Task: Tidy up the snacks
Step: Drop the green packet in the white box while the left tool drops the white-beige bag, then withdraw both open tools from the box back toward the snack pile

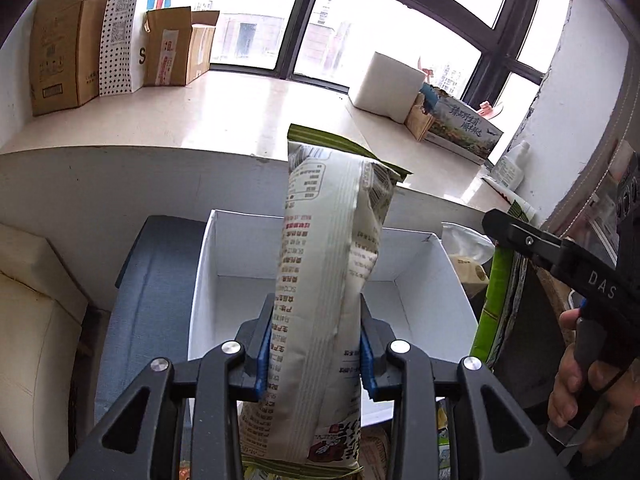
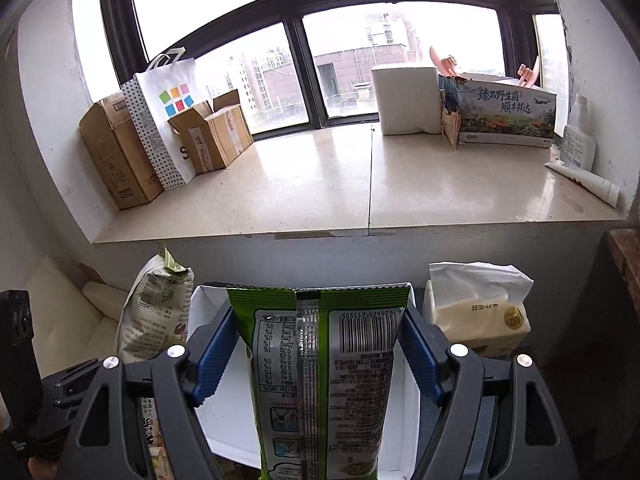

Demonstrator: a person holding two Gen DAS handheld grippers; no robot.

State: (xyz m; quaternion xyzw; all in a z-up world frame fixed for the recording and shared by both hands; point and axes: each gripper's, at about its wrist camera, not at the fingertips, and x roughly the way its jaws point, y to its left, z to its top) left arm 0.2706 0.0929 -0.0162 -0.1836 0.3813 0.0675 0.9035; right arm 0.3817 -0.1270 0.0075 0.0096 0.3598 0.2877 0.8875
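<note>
Sill [image 2: 320, 184] of pale stone under window [image 2: 280, 40], boxes [image 2: 120, 152] left.

Both cameras ride on the grippers and look forward and steeply downward along the fingers, toward a window sill [image 2: 312, 184] and the dark-framed window behind it. The left wrist view sits close above an open white box [image 1: 412, 276], its own gripper filling the lower frame; the other gripper [image 1: 560, 252] intrudes at its right edge. The right wrist view faces the sill more squarely, from slightly farther right, it seems. Both share the white box [image 2: 412, 408], the sill, the cardboard boxes [image 1: 60, 44] and the printed carton [image 2: 506, 114].
</note>
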